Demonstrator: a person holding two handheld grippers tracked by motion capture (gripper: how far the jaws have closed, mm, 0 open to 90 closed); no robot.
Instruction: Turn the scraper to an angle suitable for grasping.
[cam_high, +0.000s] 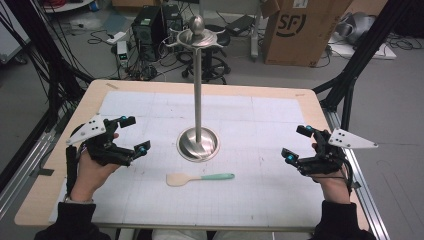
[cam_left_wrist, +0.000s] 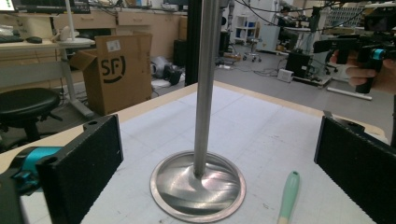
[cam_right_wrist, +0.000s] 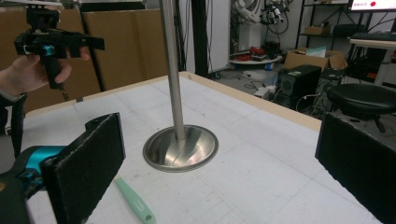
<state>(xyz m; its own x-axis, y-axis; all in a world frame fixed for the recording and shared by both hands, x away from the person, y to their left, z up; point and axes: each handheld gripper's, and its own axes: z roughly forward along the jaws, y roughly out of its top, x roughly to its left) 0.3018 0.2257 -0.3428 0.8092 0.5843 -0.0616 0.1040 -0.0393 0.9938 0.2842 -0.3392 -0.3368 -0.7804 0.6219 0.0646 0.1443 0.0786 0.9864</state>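
Forearms in dark sleeves at the near edge, left gripper (cam_high: 135, 135) and right gripper (cam_high: 298, 142) both held above the white mat (cam_high: 150, 107), jaws wide apart, nothing between them. Steel stand (cam_high: 198, 90) mid-table: tall pole, round dished base, knob and hook arms on top. Spatula (cam_high: 199, 178) lies flat just in front of the base, not touching: beige blade, mint-green handle pointing right.

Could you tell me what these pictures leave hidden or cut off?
- Spatula head: cut off by the bottom edge in the left gripper view; behind a finger in the right gripper view.
- Stand top: above the frame in both gripper views.
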